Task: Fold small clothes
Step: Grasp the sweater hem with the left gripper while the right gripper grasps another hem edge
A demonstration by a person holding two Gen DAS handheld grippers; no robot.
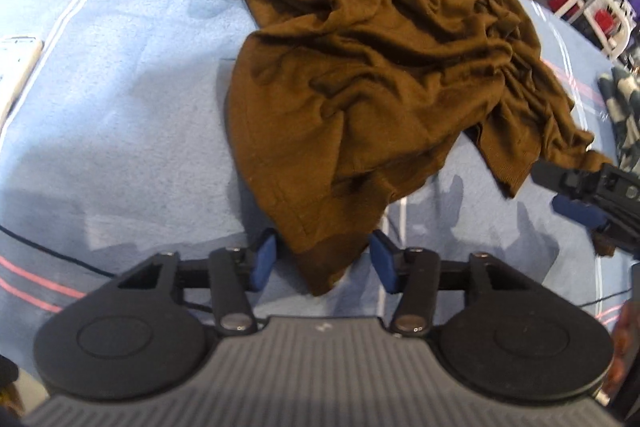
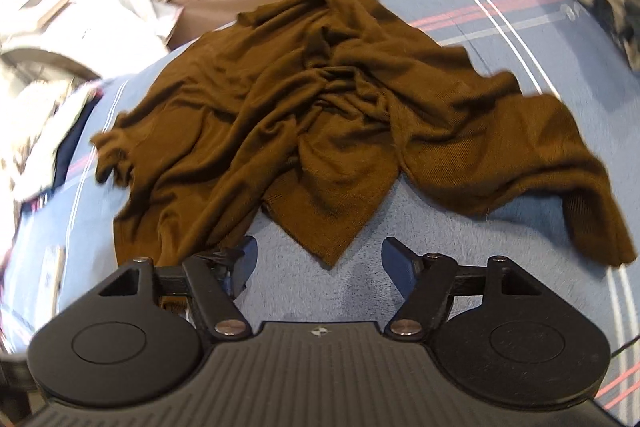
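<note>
The brown garment (image 1: 372,67) lies crumpled on the blue blanket (image 1: 120,115), unfolded. The left gripper (image 1: 322,263) points steeply down at one near hem corner; that corner sits between its blue pads (image 1: 264,261), which stand apart and do not yet press the cloth. The right gripper (image 2: 318,261) also has its jaws apart, with a second hem point just ahead of them and not yet between them. The garment extends away from both grippers. Judgement: the left gripper is nearer to a grasp; the right must advance slightly before closing.
</note>
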